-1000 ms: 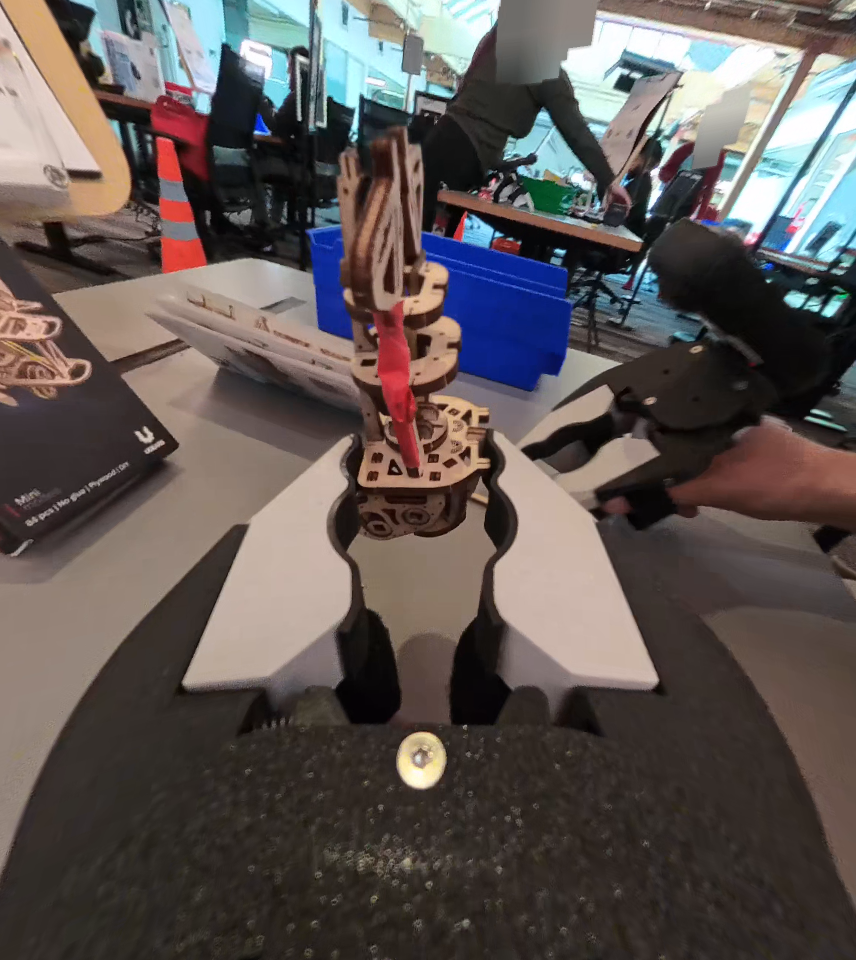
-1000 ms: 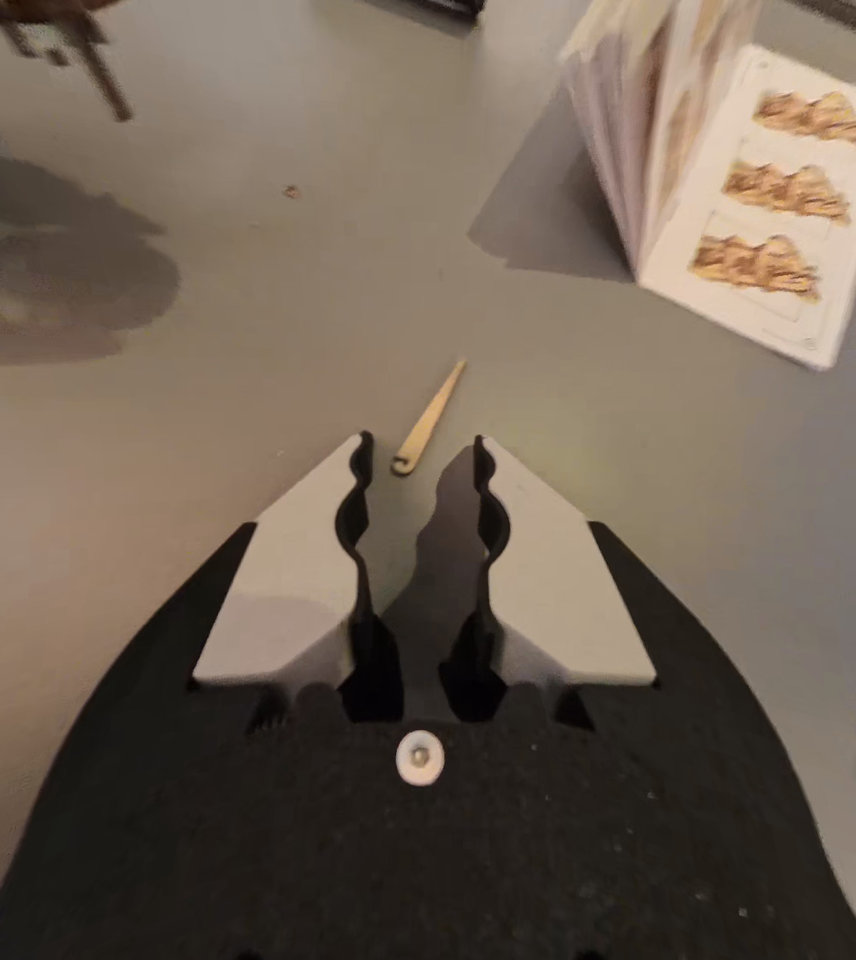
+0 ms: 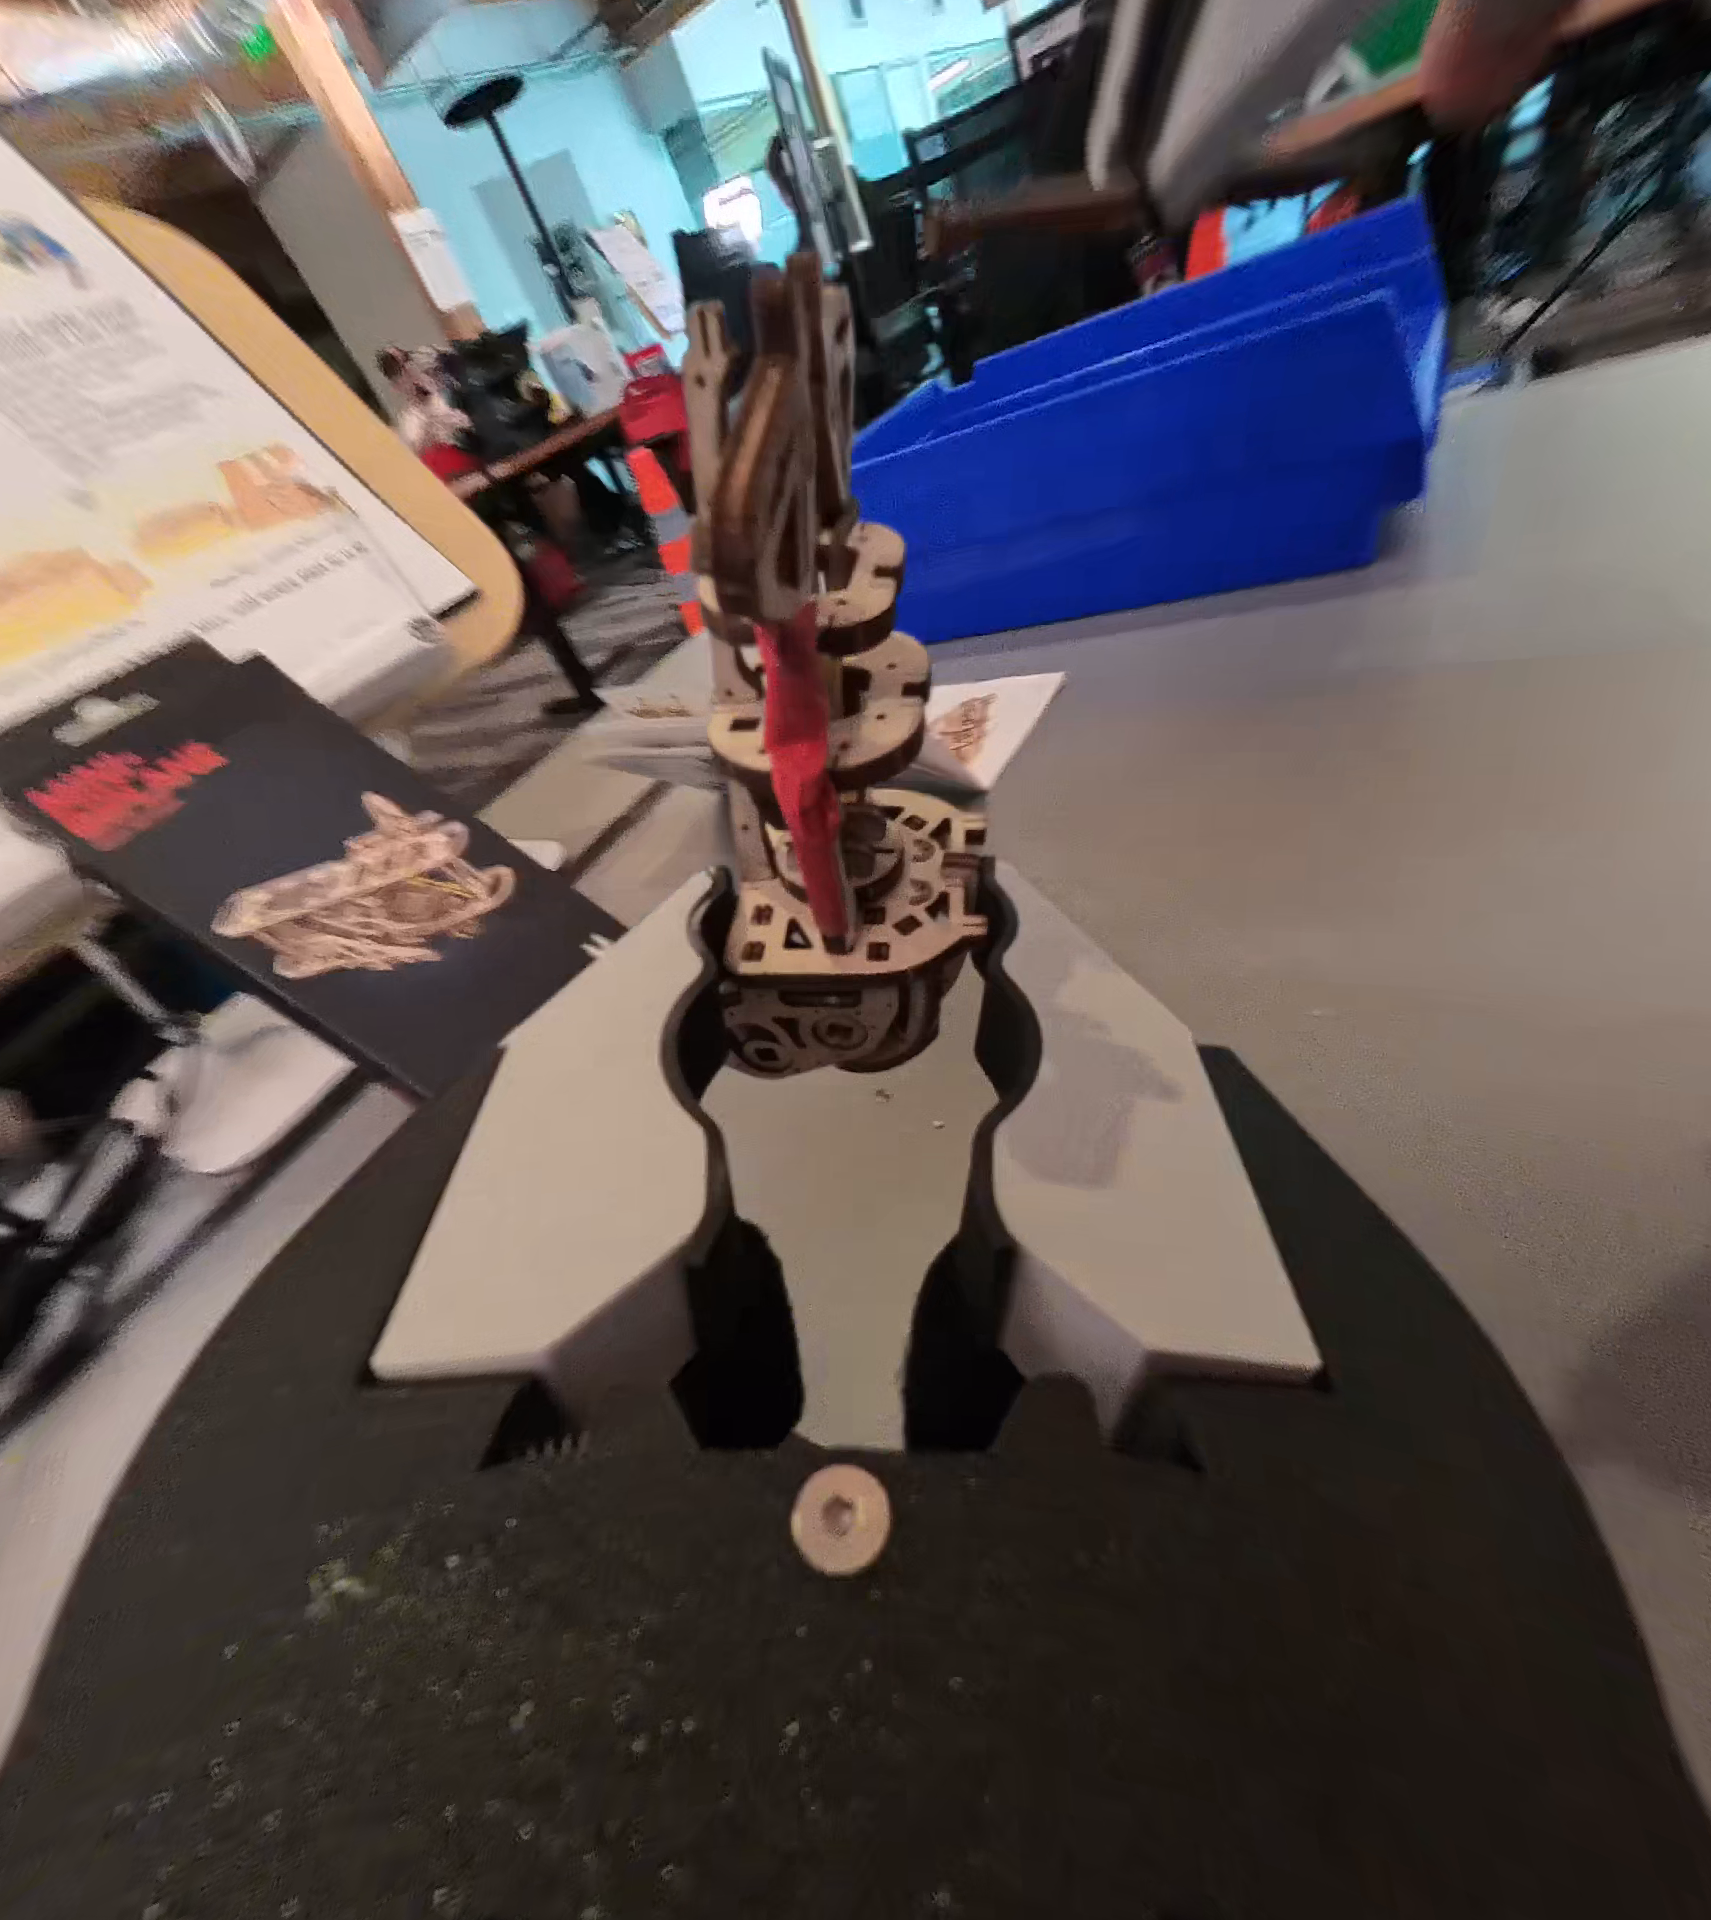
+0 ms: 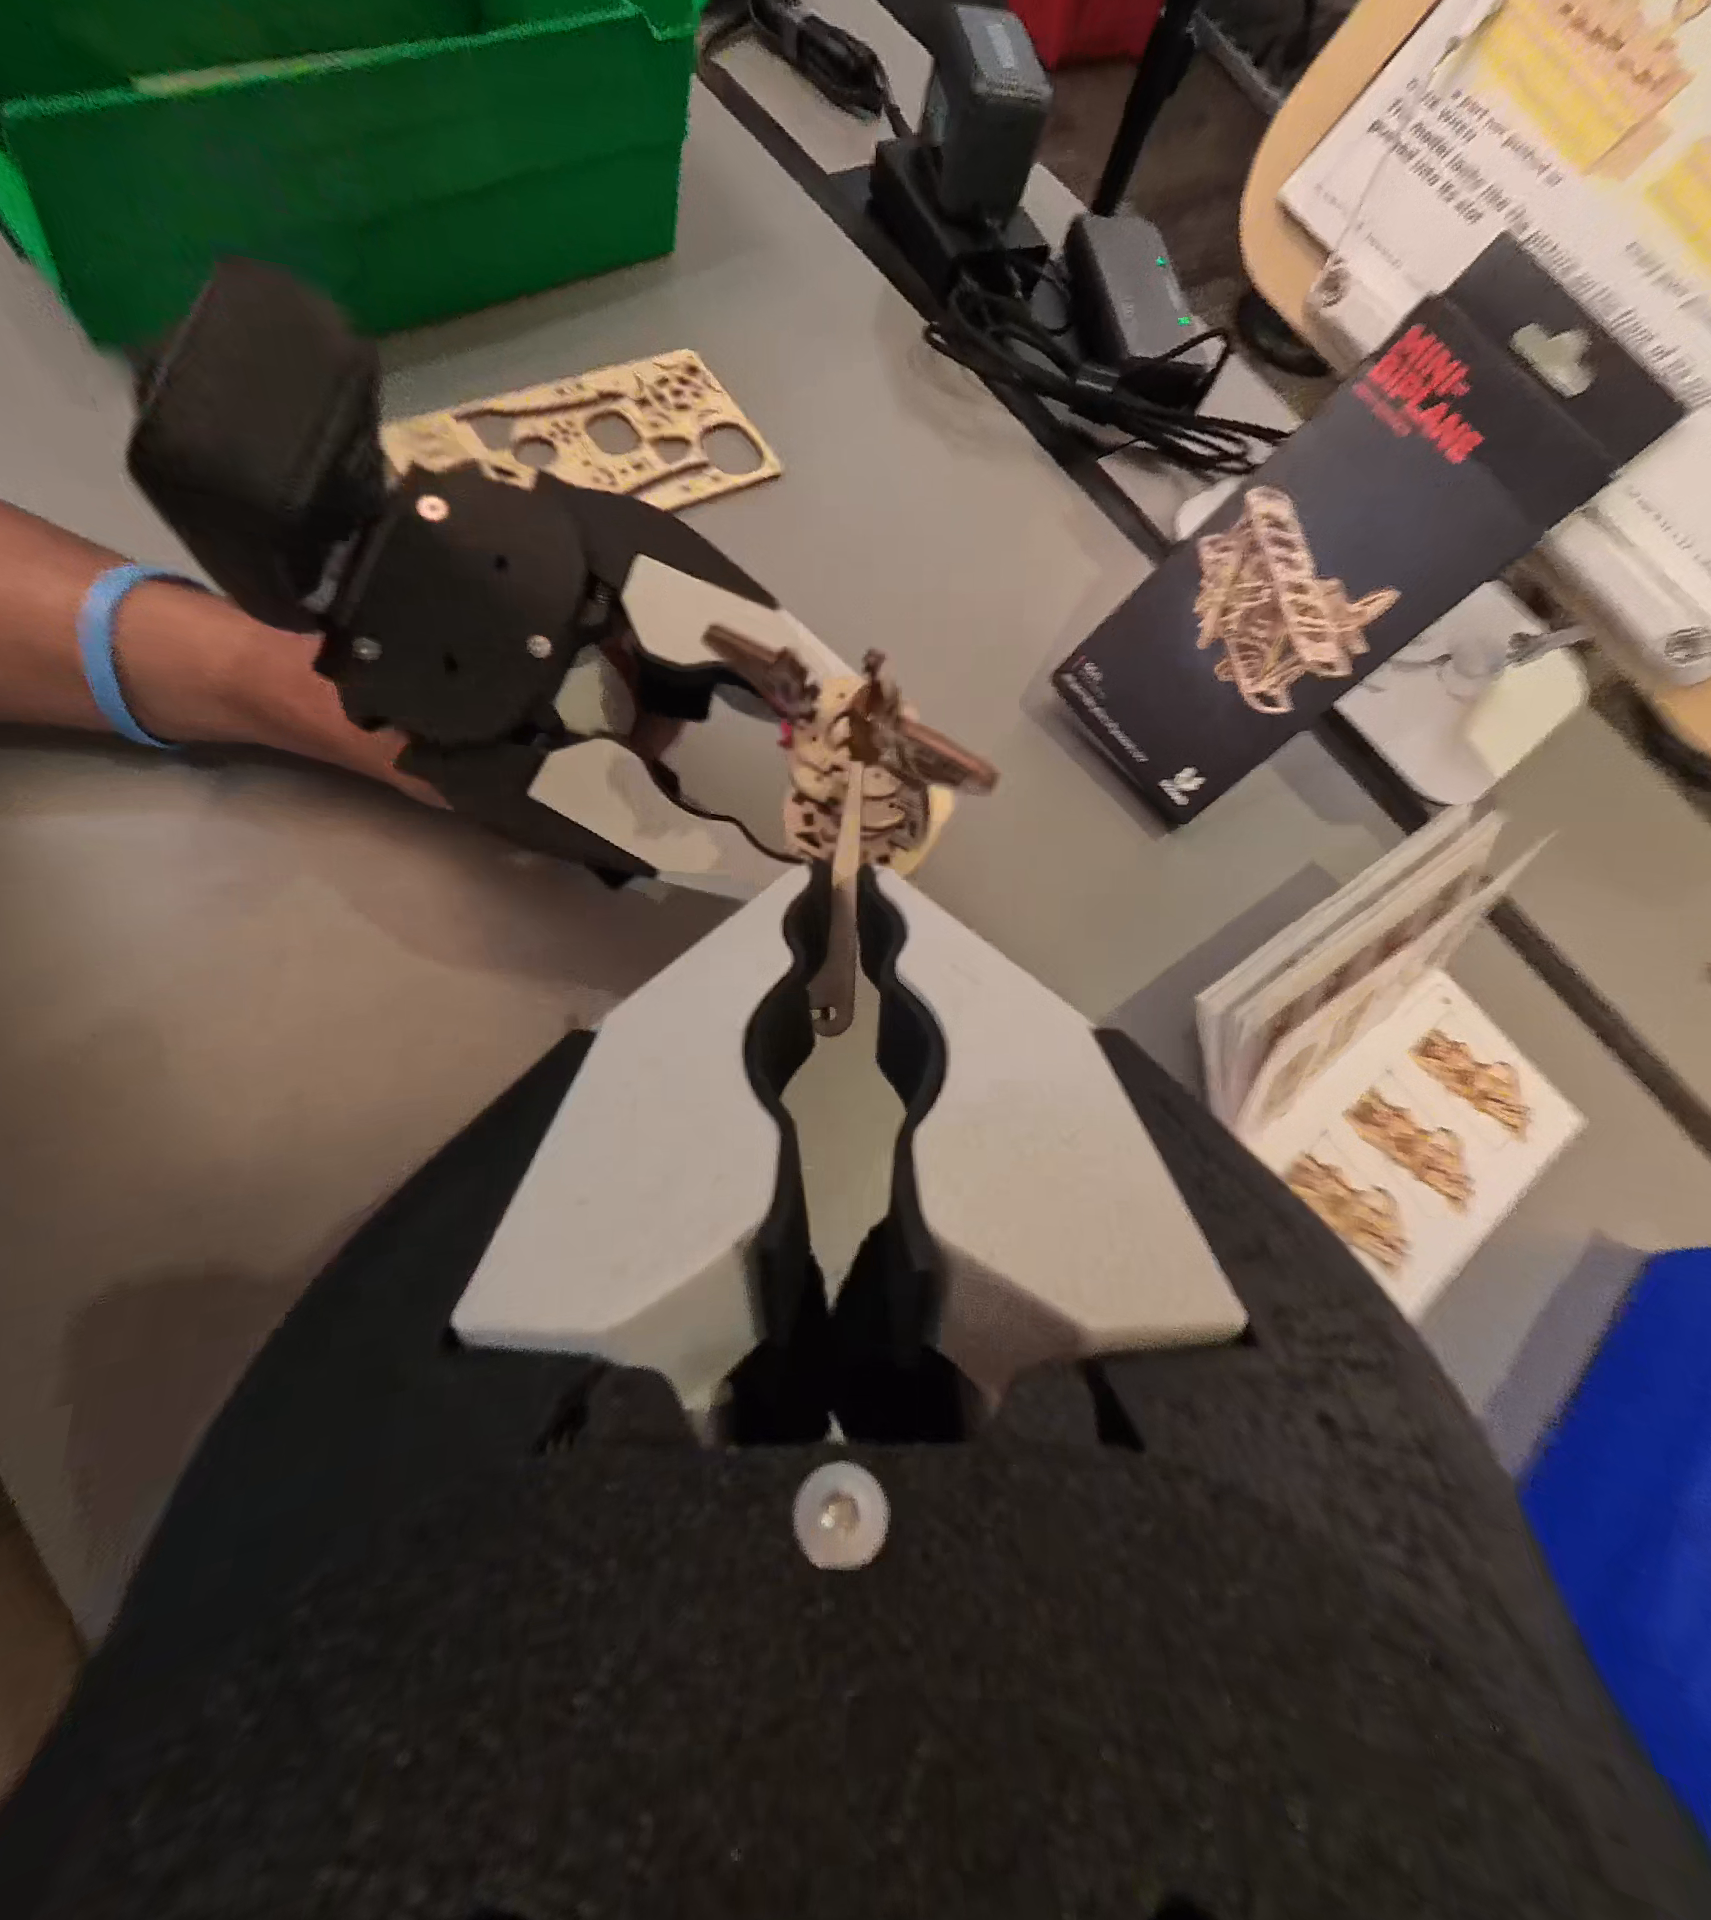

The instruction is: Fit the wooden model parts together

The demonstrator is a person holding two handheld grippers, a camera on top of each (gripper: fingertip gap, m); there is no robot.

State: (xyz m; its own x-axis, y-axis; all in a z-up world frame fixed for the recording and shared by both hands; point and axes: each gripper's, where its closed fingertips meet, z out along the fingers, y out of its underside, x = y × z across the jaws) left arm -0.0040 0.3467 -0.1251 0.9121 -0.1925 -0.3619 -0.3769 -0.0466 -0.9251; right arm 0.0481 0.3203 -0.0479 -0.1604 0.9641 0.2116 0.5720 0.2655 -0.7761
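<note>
The half-built wooden model (image 3: 830, 831) stands upright above the grey surface (image 3: 1402, 935), its rounded base pinched between the tips of the left tool (image 3: 846, 935), whose fingers are clamped on that base from both sides. A red strip (image 3: 809, 769) runs down the front of the model, and stacked notched plates rise above it toward a cluster of thin uprights at the top. In the right wrist view the same model (image 4: 861, 774) sits just beyond the right tool (image 4: 835, 904), which is closed on a thin wooden stick (image 4: 843, 935); the stick's far end reaches up against the model's side, though whether it has entered a slot cannot be told. The left tool (image 4: 726, 748) shows there too, held by a hand (image 4: 331, 717) with a blue wristband (image 4: 108, 655). Behind it a punched-out wooden sheet (image 4: 602, 436) lies flat on the surface, near a green bin (image 4: 342, 177). To the right a black kit box (image 4: 1350, 582) stands propped, and an open instruction booklet (image 4: 1370, 1101) lies nearer. A blue bin (image 3: 1142, 447) sits behind the model in the left wrist view.
</note>
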